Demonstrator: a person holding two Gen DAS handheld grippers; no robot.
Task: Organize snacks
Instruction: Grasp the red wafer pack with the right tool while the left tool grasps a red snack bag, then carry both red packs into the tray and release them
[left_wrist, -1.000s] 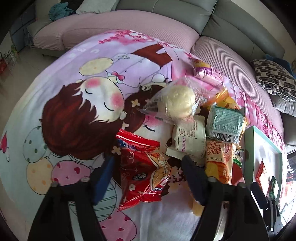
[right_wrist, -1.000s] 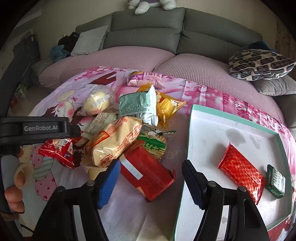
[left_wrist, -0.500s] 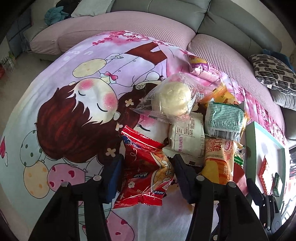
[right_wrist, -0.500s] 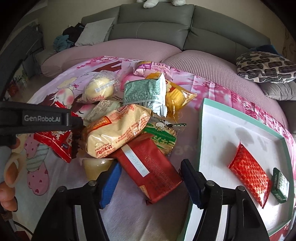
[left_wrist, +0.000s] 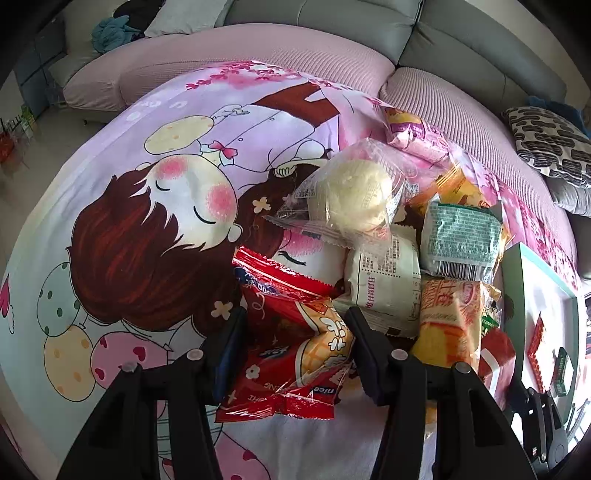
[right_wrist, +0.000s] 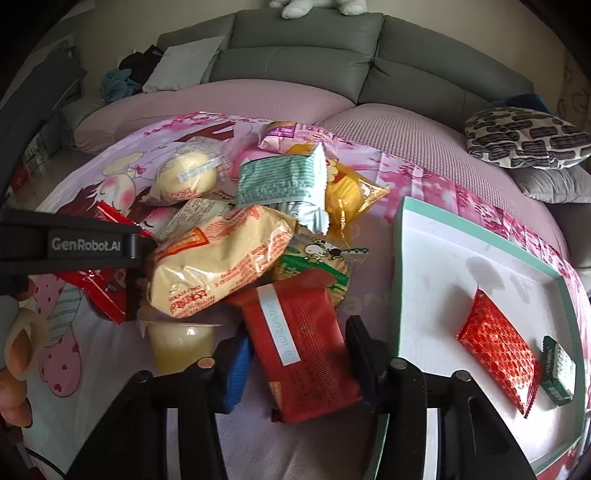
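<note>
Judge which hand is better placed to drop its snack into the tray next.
Right. The right gripper is closing around the dark red packet right beside the tray. The left gripper straddles the red bag across the pile.

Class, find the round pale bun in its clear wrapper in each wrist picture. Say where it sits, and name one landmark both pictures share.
Left wrist view: the bun sits right of centre, at the far end of the snack pile.
Right wrist view: the bun sits upper left, beside the green packet.
Shared landmark: the teal-rimmed tray, on the right in both.
</note>
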